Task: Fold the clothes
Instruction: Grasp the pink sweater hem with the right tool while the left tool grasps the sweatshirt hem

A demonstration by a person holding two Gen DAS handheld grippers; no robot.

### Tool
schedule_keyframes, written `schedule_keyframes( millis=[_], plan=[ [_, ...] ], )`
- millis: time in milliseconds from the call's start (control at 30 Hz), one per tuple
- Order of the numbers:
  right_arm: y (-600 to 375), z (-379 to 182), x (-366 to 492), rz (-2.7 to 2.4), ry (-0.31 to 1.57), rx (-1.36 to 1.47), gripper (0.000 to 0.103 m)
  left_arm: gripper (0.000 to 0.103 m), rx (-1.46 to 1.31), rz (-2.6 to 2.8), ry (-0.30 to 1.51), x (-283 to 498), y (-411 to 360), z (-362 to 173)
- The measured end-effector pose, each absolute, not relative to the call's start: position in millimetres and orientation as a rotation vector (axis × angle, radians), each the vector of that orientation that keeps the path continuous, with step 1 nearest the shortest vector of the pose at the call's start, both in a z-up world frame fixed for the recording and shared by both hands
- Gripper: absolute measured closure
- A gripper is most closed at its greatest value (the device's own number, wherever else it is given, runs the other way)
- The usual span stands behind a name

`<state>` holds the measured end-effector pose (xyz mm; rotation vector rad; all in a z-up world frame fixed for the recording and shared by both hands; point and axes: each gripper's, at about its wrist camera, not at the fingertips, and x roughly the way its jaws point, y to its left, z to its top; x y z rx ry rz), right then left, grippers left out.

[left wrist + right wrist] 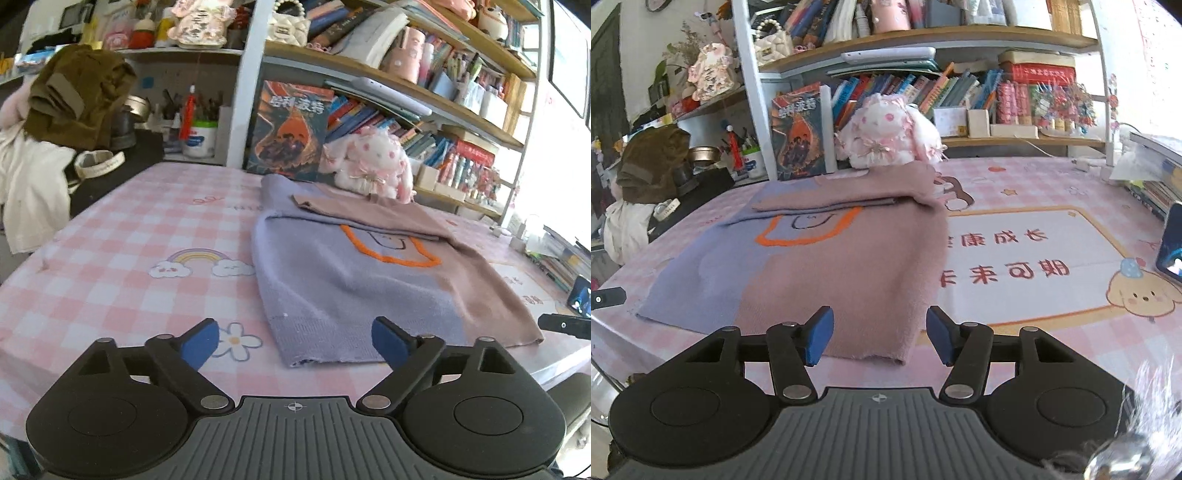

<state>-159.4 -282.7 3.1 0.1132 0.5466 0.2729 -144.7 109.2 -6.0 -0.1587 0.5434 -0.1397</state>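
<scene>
1. Sweater (354, 291), knit in lilac and dusty pink with an orange outline on the chest, lies flat on the pink checked tablecloth (129, 236), its sleeves already folded across the upper part and its hem nearest the two grippers.

2. Left gripper (295, 341) hangs at the hem's lilac corner, jaws spread and grasping nothing; its right pad shows against the knit while its left pad shows over bare cloth beside a printed flower, so the garment's edge runs between them.

3. Right gripper (880, 336) faces the hem's pink corner, jaws parted to a middling gap and empty; the corner lies just ahead, between the pads, though whether either pad touches the knit cannot be told.

4. Long axis of the sweater runs away from both grippers toward the plush rabbit (886, 129) and the bookshelf (923, 37), with the collar end at the far side.

5. Judgement: each hand is nearest its own hem corner, so the coming move likely calls for pinching both corners and carrying the hem away toward the collar.
</scene>
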Motion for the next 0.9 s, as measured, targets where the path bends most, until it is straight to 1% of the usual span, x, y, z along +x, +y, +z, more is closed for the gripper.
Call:
schedule_keyframes(
  millis=[33, 133, 200, 233, 300, 333, 367, 400, 433, 467, 500, 567, 667, 800, 900],
  plan=[
    [-284.9, 2.2, -158.6, 0.266, 0.549, 0.122, 0.051, 0.026, -0.156, -0.145, 0.55, -140.6, 107.9, -7.4],
    [-291.3, -0.6, -152.3, 0.248, 0.562, 0.16, 0.052, 0.045, -0.191, -0.134, 0.58, -127.4, 110.2, -14.3],
    [-293.5, -3.2, -146.0, 0.241, 0.577, 0.174, 0.057, 0.049, -0.214, -0.117, 0.599, -116.7, 112.6, -19.4],
    [-293.8, -4.4, -142.7, 0.239, 0.585, 0.18, 0.059, 0.054, -0.212, -0.109, 0.6, -113.6, 112.9, -21.0],
    [-294.0, -6.9, -136.2, 0.235, 0.6, 0.189, 0.063, 0.058, -0.204, -0.096, 0.597, -109.2, 112.6, -22.6],
    [-292.7, -8.4, -132.9, 0.235, 0.606, 0.189, 0.064, 0.069, -0.21, -0.102, 0.597, -107.1, 112.2, -23.1],
    [-291.5, -9.9, -129.6, 0.234, 0.613, 0.189, 0.069, 0.076, -0.22, -0.113, 0.598, -105.2, 111.9, -23.8],
    [-290.1, -11.1, -126.7, 0.234, 0.616, 0.187, 0.074, 0.087, -0.234, -0.123, 0.598, -103.7, 112.0, -25.0],
    [-288.3, -11.4, -124.7, 0.235, 0.612, 0.178, 0.079, 0.095, -0.253, -0.139, 0.596, -102.7, 112.8, -25.9],
    [-286.4, -11.3, -121.8, 0.24, 0.614, 0.169, 0.09, 0.097, -0.282, -0.162, 0.59, -102.8, 115.0, -25.5],
    [-286.1, -10.5, -120.1, 0.25, 0.614, 0.176, 0.093, 0.098, -0.319, -0.186, 0.572, -104.9, 117.8, -23.0],
    [-292.5, -2.8, -122.5, 0.281, 0.581, 0.252, 0.094, 0.099, -0.367, -0.233, 0.521, -113.6, 121.4, -13.9],
    [-306.7, 16.8, -132.5, 0.316, 0.5, 0.363, 0.094, 0.098, -0.398, -0.261, 0.499, -120.7, 124.3, -5.5],
    [-306.4, 19.7, -129.0, 0.332, 0.533, 0.339, 0.094, 0.098, -0.442, -0.261, 0.546, -116.1, 126.6, -13.5],
    [-304.8, 11.1, -126.2, 0.321, 0.58, 0.336, 0.094, 0.089, -0.44, -0.255, 0.591, -113.3, 125.2, -19.0]
  ],
)
